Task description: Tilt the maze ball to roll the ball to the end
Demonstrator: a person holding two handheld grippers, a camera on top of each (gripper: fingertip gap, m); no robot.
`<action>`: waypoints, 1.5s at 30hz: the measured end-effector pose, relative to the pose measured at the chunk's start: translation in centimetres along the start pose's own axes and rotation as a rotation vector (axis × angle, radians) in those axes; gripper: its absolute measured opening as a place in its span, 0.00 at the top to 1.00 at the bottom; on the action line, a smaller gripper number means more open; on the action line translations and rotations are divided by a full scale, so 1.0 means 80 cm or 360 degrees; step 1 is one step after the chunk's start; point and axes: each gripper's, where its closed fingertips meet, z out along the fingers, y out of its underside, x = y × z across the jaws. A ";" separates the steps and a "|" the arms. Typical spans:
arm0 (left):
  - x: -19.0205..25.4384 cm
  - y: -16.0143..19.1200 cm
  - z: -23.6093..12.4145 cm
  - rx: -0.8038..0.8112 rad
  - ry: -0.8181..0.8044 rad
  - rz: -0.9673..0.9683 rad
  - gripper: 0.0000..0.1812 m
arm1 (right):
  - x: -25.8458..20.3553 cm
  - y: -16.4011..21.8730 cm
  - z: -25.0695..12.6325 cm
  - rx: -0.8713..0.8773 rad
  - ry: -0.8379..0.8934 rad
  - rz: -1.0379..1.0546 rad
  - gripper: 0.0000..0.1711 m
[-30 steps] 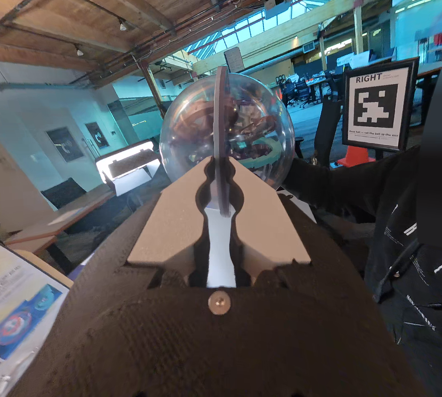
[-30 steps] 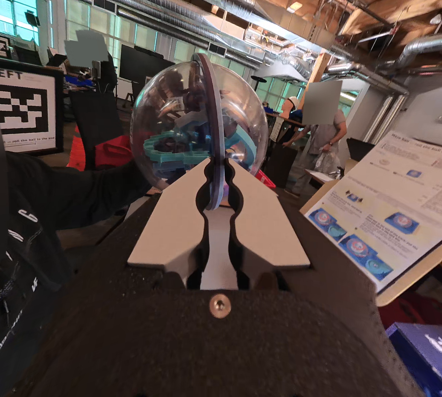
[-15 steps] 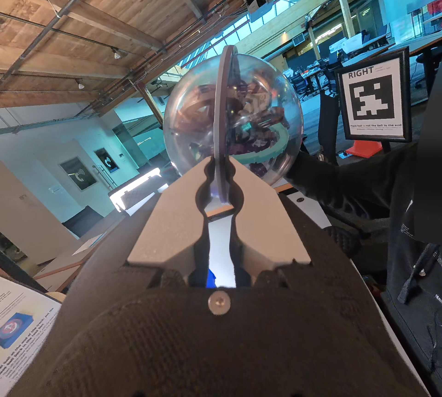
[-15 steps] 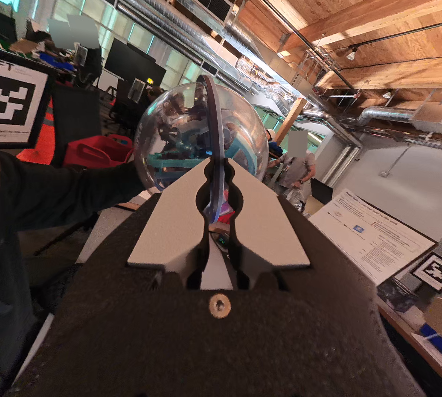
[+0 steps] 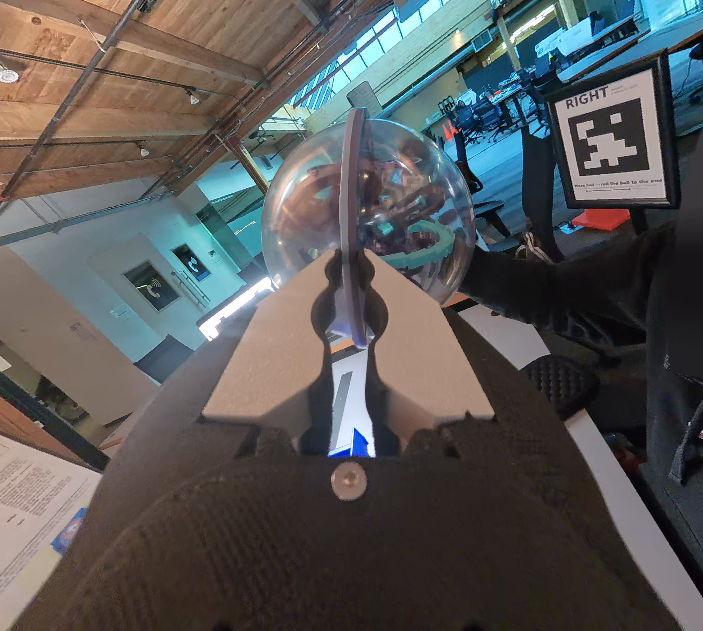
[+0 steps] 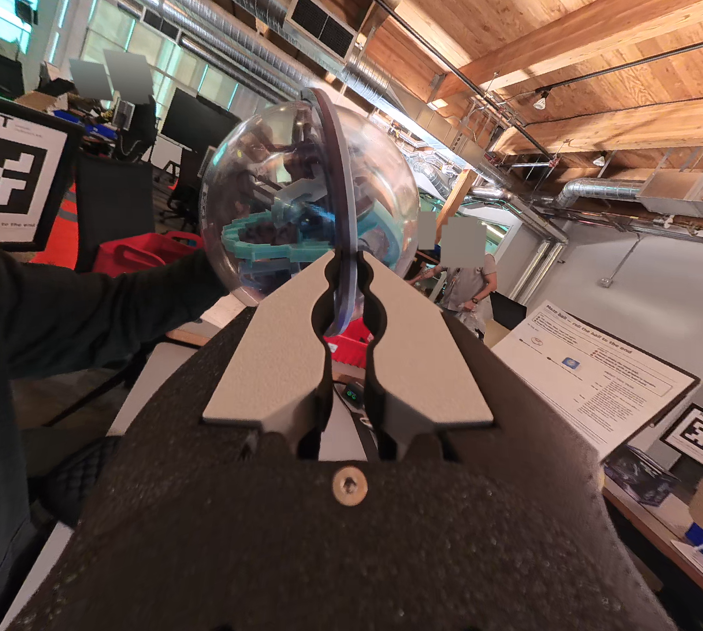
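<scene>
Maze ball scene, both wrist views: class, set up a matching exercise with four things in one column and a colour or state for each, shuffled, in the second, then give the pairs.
Things
1. maze ball
2. curved track inside the ball
3. left gripper
4. bin behind the sleeve

Colour or state
A. red
B. clear shell, held up off the table
C. shut on the ball's flat rim
D. teal

Pairs: 1-B, 2-D, 3-C, 4-A

The right gripper clamps the same rim from the other side.
</scene>
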 end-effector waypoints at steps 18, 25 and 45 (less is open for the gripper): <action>0.000 -0.021 0.013 -0.0159 -0.0053 0.0026 0.96 | 0.012 0.019 0.000 0.0094 0.0042 0.0174 0.97; 0.004 -0.023 0.014 -0.0180 -0.0053 0.0025 0.96 | 0.013 0.035 0.002 0.0092 0.0043 0.0237 0.97; 0.002 0.019 0.005 -0.0296 -0.0117 -0.0282 0.96 | 0.002 0.097 -0.003 0.0047 0.0059 0.0541 0.97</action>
